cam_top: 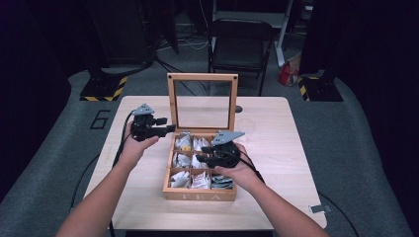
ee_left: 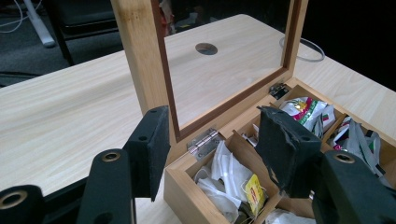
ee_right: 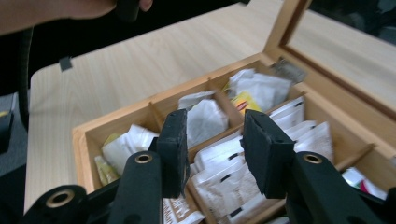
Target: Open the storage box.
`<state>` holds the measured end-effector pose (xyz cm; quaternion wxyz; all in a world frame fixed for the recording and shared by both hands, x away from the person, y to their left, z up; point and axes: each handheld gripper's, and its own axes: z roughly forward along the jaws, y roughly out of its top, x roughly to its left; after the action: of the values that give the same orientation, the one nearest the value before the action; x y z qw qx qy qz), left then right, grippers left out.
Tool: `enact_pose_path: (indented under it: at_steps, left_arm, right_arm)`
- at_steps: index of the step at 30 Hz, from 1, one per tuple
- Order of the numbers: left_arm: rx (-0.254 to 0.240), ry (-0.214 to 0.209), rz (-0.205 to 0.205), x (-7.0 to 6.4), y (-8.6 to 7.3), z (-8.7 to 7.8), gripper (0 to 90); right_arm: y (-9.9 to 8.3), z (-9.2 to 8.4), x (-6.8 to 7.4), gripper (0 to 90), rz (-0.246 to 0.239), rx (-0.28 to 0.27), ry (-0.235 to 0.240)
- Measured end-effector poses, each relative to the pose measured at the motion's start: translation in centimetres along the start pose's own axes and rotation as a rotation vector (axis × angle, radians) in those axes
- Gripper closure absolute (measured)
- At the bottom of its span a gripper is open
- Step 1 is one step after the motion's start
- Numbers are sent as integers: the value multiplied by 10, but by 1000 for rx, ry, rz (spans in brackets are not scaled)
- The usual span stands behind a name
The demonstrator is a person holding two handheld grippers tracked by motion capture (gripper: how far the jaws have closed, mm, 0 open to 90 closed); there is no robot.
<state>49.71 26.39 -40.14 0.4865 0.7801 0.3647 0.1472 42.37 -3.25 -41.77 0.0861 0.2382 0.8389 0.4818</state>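
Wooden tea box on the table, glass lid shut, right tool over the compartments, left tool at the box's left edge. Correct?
Not quite: the lid stands open, upright behind the tea box, as the high view shows. The rest holds: right tool over the compartments, left tool at the left edge.

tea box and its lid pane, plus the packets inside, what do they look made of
Tea box: pale wood, likely bamboo, by its visible grain and smooth matte finish; small metal hinge, shiny silver.
Lid pane: clear glass or plastic, since the tabletop shows through it; which one I cannot tell.
Packets: mostly white paper sachets, creased, some with printed labels; a few look glossier, perhaps foil or plastic.
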Motion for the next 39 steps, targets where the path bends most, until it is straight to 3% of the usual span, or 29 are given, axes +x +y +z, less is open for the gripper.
enact_pose_path:
  at_steps: [5,15,17,24,27,31,34,39]
  left_arm:
    - [-8,0,-3,0,-1,-1,439]
    - [-8,6,-18,2,-7,-1,440]
    - [-10,6,-16,3,-7,-2,440]
    - [-8,12,-23,3,-8,-2,440]
    - [-2,12,-26,4,-9,-2,439]
    - [4,15,-26,4,-10,-1,440]
    - [4,15,-28,4,-10,-2,440]
    - [7,12,-29,4,-10,-2,439]
  right_arm:
    - [0,11,6,624,-7,48,47]
    - [2,24,11,627,-32,87,79]
    - [2,28,12,632,-55,93,85]
    - [3,34,20,646,-55,121,98]
    - [5,37,23,663,-90,131,103]
    - [6,41,27,668,-90,152,133]
    - [7,44,29,666,-116,172,152]
    - [6,47,30,666,-110,195,155]
